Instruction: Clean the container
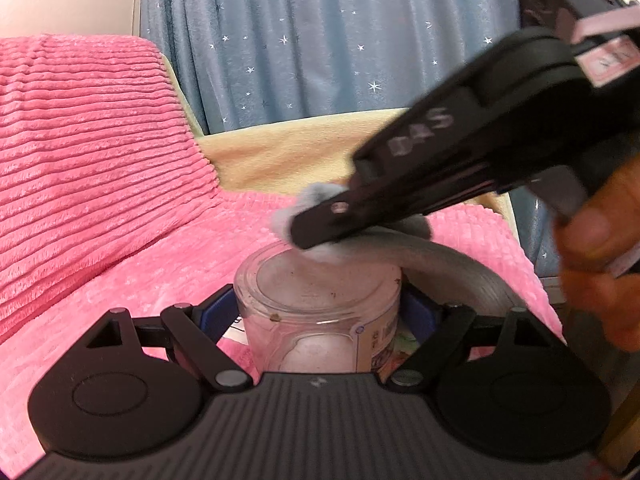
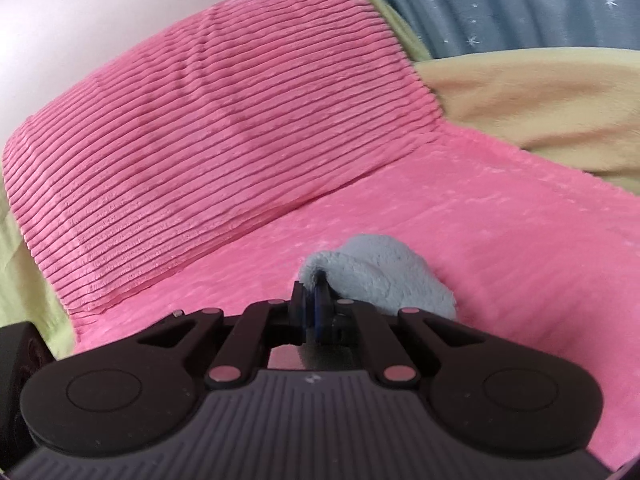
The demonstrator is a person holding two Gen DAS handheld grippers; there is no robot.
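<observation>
Your left gripper (image 1: 318, 312) clamps a clear, speckled jar (image 1: 316, 300) between its jaws, one end facing away from you. Your right gripper (image 1: 316, 232) pinches a grey cloth (image 2: 380, 276), reaching in from the right, touching the jar's far rim. Below lies a pink plush bed cover (image 1: 120, 280); starry blue curtains (image 1: 320, 40) hang behind.

Left gripper (image 1: 318, 312) level, fingers clamped on either side of the jar (image 1: 320, 304). Right gripper (image 2: 314, 304) angled down from the upper right, pinched tight on the cloth (image 2: 380, 276) at the jar's mouth. Bare hand (image 1: 600, 256) right of the jar.
</observation>
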